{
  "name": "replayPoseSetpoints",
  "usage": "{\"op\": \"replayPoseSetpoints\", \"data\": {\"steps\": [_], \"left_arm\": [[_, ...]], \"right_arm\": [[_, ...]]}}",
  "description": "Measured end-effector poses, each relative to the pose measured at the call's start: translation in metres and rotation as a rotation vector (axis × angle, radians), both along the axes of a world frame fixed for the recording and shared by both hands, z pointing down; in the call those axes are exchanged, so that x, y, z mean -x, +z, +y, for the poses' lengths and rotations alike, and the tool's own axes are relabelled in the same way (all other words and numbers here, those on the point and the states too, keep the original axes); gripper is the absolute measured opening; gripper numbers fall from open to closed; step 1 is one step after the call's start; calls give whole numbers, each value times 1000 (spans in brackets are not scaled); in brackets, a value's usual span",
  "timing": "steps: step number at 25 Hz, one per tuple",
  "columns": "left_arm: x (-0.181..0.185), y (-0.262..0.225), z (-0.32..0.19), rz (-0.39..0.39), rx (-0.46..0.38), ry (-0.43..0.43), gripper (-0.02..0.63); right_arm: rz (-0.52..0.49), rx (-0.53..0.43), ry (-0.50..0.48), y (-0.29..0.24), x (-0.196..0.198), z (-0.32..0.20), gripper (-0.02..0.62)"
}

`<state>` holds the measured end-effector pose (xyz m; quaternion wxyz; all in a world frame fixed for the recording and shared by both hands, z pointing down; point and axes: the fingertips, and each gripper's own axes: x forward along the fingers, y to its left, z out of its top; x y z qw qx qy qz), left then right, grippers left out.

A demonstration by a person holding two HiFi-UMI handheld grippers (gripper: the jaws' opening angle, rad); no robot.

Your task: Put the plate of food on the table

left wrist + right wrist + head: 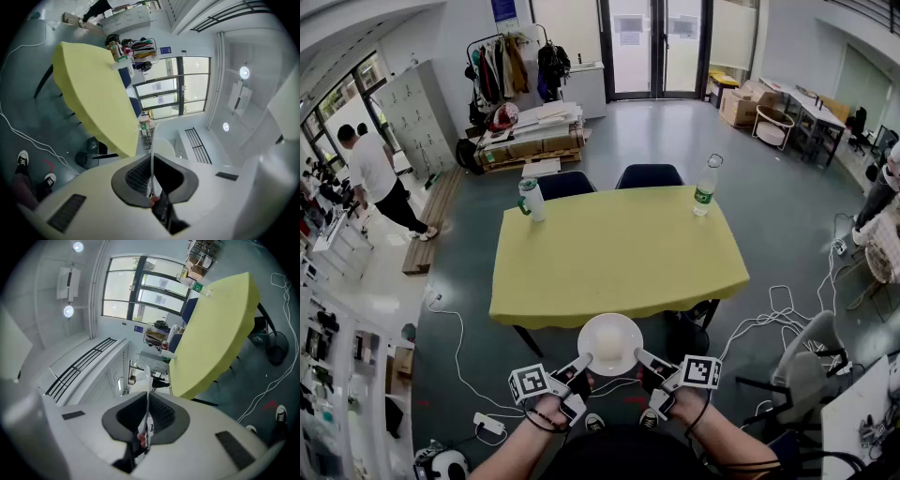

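A round white plate (610, 344) hangs in the air just short of the near edge of the yellow table (619, 251). My left gripper (584, 361) is shut on the plate's left rim and my right gripper (639, 357) is shut on its right rim. In the left gripper view the plate's thin rim (152, 154) runs edge-on between the dark pads (136, 176). The right gripper view shows the same rim (147, 401) pinched edge-on, with the yellow table (215, 329) ahead. Food on the plate is too faint to make out.
Two bottles stand on the table, one at the far left corner (531, 199) and one at the far right (705, 187). Two dark chairs (649, 175) sit behind it. Cables (778, 314) and a power strip (488, 424) lie on the floor. A person (375, 178) stands far left.
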<state>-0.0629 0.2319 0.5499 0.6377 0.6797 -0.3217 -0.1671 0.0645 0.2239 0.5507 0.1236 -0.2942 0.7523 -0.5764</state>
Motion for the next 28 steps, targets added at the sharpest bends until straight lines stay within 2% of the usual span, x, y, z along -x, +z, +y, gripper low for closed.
{"op": "replayPoseSetpoints", "data": {"steps": [5,7,11,17,28], "left_arm": [[0,-3,1,24,-5,1,17],[-1,-4,0,49,-14,1,17],[5,-1,0,30,-11,-2,17],[12,4,3,22,-2,-4,17],[33,8,6,11,8,10,17]], "right_arm": [[-101,-42,-22,-16,12,-1,23],[-95,-47,-30,-14,13,-1,23],[-112,-44,-30,-16,19,-3,23],[-86,-3,-2,-7,22,0,23],[-30,-4,8,3,37,4,23]]}}
